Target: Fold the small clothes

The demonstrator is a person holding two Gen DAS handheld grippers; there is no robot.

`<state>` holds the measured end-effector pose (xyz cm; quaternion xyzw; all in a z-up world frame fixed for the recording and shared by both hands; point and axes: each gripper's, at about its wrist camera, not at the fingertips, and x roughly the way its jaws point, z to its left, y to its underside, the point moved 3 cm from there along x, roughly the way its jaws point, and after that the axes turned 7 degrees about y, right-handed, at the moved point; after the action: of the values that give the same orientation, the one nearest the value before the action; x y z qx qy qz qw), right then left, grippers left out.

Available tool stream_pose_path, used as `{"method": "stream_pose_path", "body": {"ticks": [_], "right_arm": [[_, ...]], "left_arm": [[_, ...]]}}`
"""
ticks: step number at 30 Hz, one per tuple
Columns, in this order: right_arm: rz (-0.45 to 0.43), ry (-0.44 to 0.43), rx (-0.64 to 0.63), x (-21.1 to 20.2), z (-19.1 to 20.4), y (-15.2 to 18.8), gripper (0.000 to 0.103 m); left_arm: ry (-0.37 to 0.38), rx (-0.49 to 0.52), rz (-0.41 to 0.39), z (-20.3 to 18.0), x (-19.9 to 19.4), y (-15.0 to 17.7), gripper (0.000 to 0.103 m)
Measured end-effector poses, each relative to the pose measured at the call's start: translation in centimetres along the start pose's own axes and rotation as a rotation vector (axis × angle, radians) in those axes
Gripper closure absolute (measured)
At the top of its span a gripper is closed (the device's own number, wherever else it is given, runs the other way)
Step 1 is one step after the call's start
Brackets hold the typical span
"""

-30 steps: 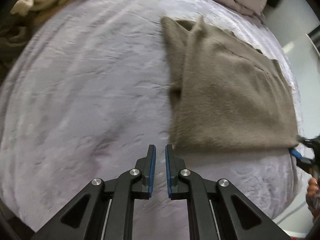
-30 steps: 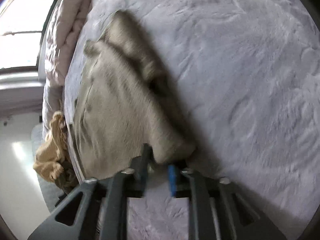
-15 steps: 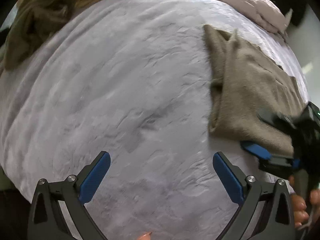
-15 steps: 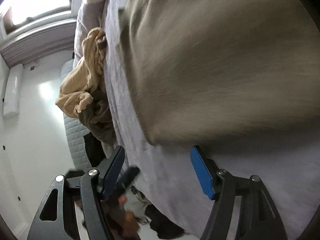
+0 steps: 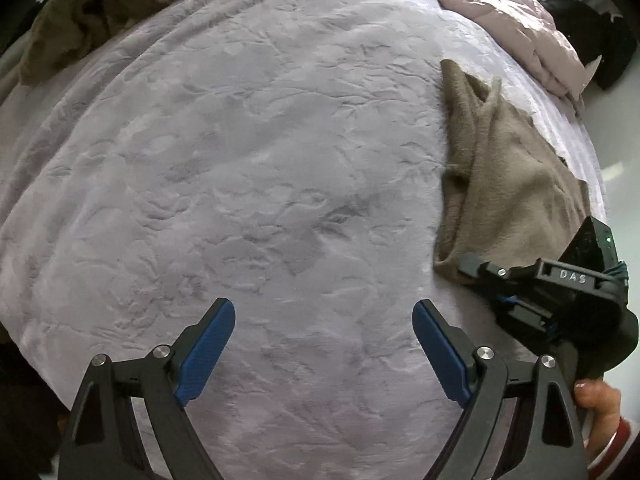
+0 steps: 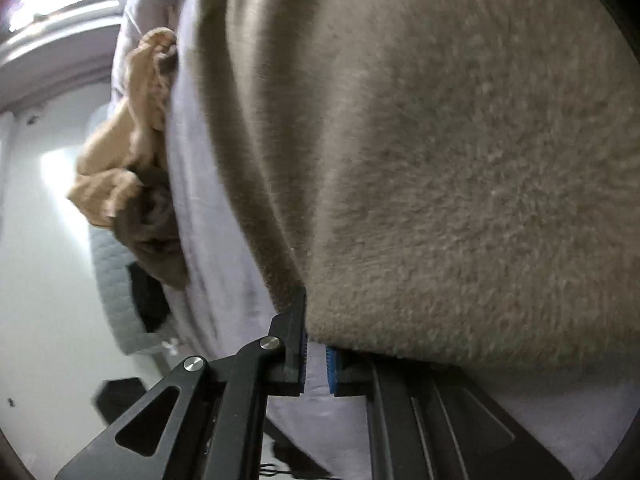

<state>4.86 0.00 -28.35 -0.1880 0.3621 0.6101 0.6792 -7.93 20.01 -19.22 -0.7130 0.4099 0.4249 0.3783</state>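
Right gripper (image 6: 316, 364), open a moment ago, now seems clamped on the folded taupe fleece garment's (image 5: 516, 184) near edge by the lilac embossed bedspread's (image 5: 240, 160) right edge; left gripper (image 5: 324, 344) stays wide, empty; another fold looks imminent.

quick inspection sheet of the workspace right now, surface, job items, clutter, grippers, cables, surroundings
surface: lilac embossed bedspread, wrinkled.
job's things: taupe fleece garment, partly folded, lying at the bed's right side.
clutter: olive-brown clothes heaped at the far left; tan clothes bunched at the bed's edge; pink quilt at the far right.
grippers: left gripper open over bare bedspread, holding nothing; right gripper nearly shut at the garment's near edge, grip on the fabric unclear.
cables: nothing seen.
surroundings: bright window and a white wall beside the bed.
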Motion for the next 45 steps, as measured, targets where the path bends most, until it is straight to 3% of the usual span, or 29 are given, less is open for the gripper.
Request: {"method": "stream_pose_path", "body": {"ticks": [4,8,11,13,14,15,17,27,45], "right_arm": [[0.028,0.041,-0.069,0.1,1.5,0.4,0.094],[0.08,0.143,-0.165,-1.0,2.3,2.1,0.093],[0.077,0.163,-0.174,-2.9,1.1,3.0,0.092],[0.068,0.175,-0.17,-4.4,0.1,3.5,0.084],[0.059,0.184,-0.166,-5.4,-0.5,3.7,0.072],[0.048,0.193,-0.16,-6.5,-1.1,3.8,0.053],[0.018,0.207,-0.156,-8.3,-2.1,3.9,0.041],[-0.085,0.241,-0.099,-14.0,-5.8,3.9,0.041],[-0.161,0.107,0.046,-16.0,-9.2,0.7,0.041]], "left_arm": [[0.009,0.028,0.007,-1.5,0.4,-0.2,0.011],[0.026,0.049,0.006,-2.9,0.4,-0.4,0.011],[0.041,0.054,0.013,-3.9,0.5,-0.3,0.011],[0.045,0.062,0.023,-4.5,0.7,-0.2,0.011],[0.048,0.066,0.028,-4.8,0.8,-0.2,0.011],[0.051,0.071,0.034,-5.2,0.9,-0.1,0.011],[0.057,0.078,0.042,-6.0,1.0,0.1,0.011],[0.062,0.108,0.089,-9.9,2.6,0.5,0.011],[0.073,0.082,0.118,-13.3,4.8,1.0,0.011]]}}
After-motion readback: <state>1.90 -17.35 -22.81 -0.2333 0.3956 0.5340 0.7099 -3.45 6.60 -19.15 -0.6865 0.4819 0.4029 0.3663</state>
